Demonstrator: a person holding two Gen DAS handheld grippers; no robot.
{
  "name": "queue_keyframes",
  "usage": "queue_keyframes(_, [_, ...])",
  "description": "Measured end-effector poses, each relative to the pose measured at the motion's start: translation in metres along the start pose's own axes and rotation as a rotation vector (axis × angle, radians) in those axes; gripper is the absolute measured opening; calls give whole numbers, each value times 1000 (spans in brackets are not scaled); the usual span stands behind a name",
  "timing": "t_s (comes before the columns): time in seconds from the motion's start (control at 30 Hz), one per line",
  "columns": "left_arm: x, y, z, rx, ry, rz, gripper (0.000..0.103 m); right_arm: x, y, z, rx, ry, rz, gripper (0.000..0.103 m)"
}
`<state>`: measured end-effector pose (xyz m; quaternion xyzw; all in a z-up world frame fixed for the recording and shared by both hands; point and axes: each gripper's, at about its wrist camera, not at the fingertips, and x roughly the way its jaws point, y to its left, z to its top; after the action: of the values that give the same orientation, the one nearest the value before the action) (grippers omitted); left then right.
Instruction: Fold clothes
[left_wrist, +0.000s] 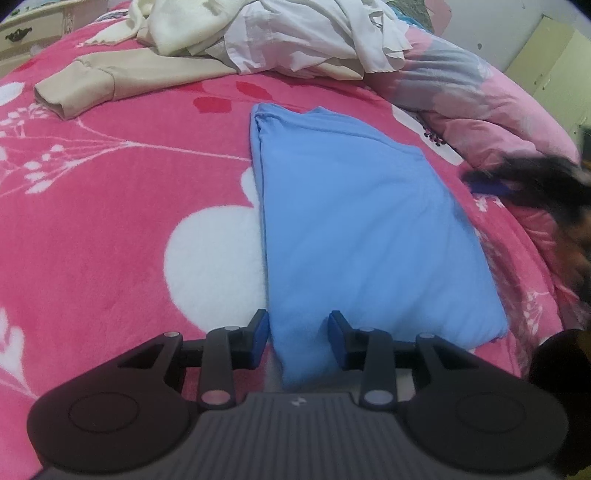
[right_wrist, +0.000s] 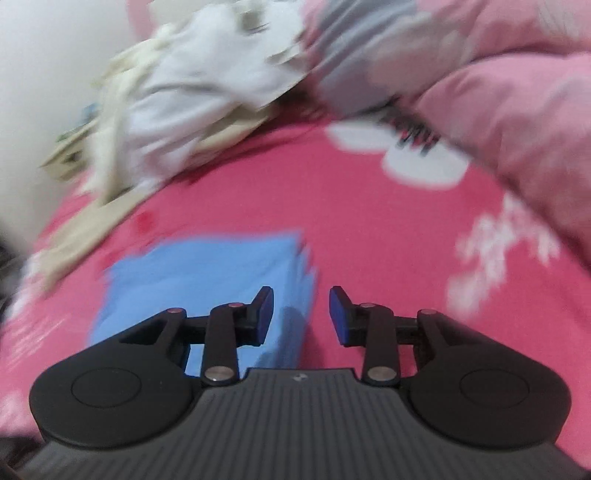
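Bed blanket (left_wrist: 110, 240): pink plush with white hearts and sprigs; it carries everything else in both views.
Pink quilt (left_wrist: 480, 110): bunched along the far right of the bed, clear of the work.
Clothes pile (left_wrist: 280, 33): white and cream garments heaped at the far side, apparently unfolded; 1 beige sleeve (left_wrist: 85, 85) trails out to the far left.
Blue garment (left_wrist: 362, 229): lies flat on the blanket, right of centre in the left wrist view, already folded into 1 long panel that runs from near to far; its left edge looks straight and its near end reaches the left gripper.
Left gripper (left_wrist: 298, 338): jaws partly apart, straddling the near left corner of the blue garment; the left pad sits just outside the cloth edge and the right pad over the cloth, so neither presses and nothing is clamped.
Right gripper (right_wrist: 301, 314): jaws apart and empty, above the right edge of the blue garment; the right wrist view is heavily blurred, so fine contact cannot be told.
Step in hand: judged to be the next fold, bringing the near end over toward the far end.
How to do it well: close on all layers at each near corner, lift both corners level, carry them together, and lay the edges flush before letting go.
Risk: a single layer pinched would pull the panel open.
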<state>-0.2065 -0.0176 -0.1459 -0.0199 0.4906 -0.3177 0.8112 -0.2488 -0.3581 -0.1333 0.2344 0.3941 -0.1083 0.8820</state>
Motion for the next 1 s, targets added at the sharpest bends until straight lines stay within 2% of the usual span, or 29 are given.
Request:
queue_keyframes(0.1, [0, -1, 1, 2, 5, 4, 37, -15, 11, -35, -1, 161, 106, 32])
queue_keyframes(0.17, [-2, -2, -1, 8, 5, 10, 37, -7, 13, -60, -13, 297, 124, 31])
queue_keyframes(0.2, [-3, -2, -2, 8, 6, 14, 37, -4, 12, -70, -19, 340, 114, 27])
queue_keyframes(0.27, [-10, -3, -5, 10, 2, 24, 37, -12, 7, -71, 16, 347, 86, 23])
queue_keyframes(0.37, [-19, -3, -12, 11, -6, 23, 40, -34, 11, -69, 27, 310, 95, 28])
queue_keyframes(0.43, [-19, -2, -19, -6, 8, 20, 41, -33, 14, -79, 11, 367, 115, 28])
queue_keyframes(0.5, [-17, -1, -26, -20, 6, 28, 41, -26, 11, -92, -4, 429, 84, 27])
queue_keyframes(0.6, [-27, -3, -28, -39, -29, 44, 40, -46, 16, -92, -45, 375, 25, 27])
queue_keyframes(0.67, [-33, -4, -29, -47, -61, 42, 41, -56, 21, -91, -63, 346, 60, 28])
queue_keyframes(0.77, [-24, -3, -35, -98, -38, 18, 41, -46, 25, -98, -43, 394, 108, 28])
queue_keyframes(0.87, [-21, -4, -42, -118, -39, 16, 42, -31, 24, -111, -28, 448, 67, 27])
queue_keyframes(1.0, [-36, 2, -38, -134, -78, 32, 43, -54, 28, -101, -27, 391, 65, 31])
